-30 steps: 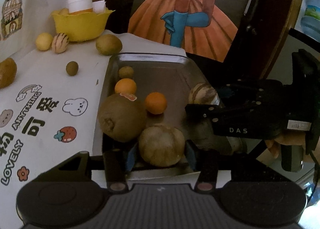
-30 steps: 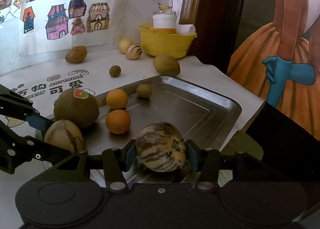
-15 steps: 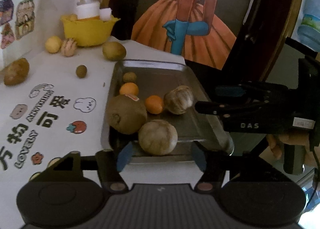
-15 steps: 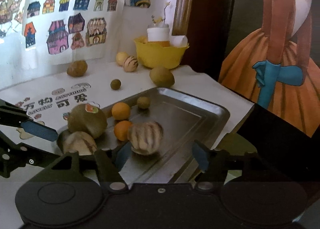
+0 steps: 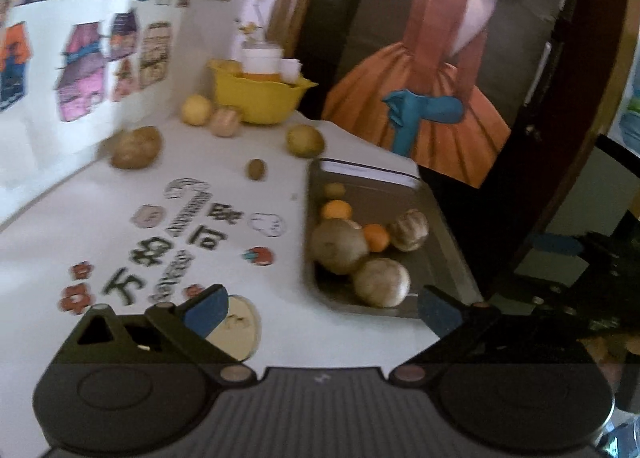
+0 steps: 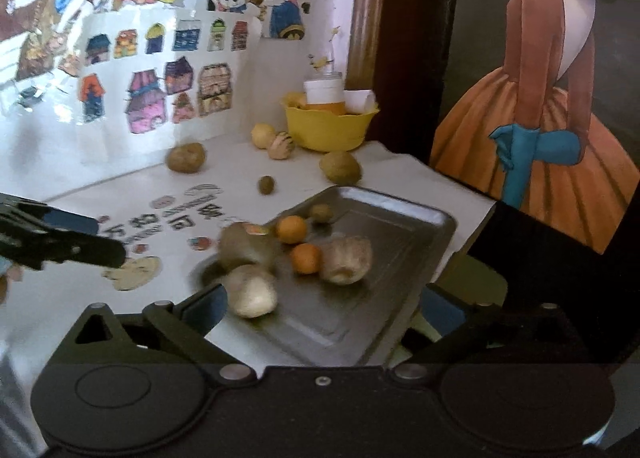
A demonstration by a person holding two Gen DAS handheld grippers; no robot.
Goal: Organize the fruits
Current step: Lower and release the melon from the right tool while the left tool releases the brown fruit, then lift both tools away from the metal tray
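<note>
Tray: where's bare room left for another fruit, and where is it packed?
The metal tray is bare along its right half and near-right corner, right of the striped melon. Its left side is packed: big brown fruit, pale melon, two oranges, small green fruit.

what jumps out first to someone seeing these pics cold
The metal tray at the table's near right edge draws the eye first, with a cluster of fruit at its near end, including two small oranges and a striped melon. Behind it, a yellow bowl sits in the far corner against the wall, loose fruit scattered on the white tablecloth before it. Both grippers, left gripper and right gripper, are open and empty.
</note>
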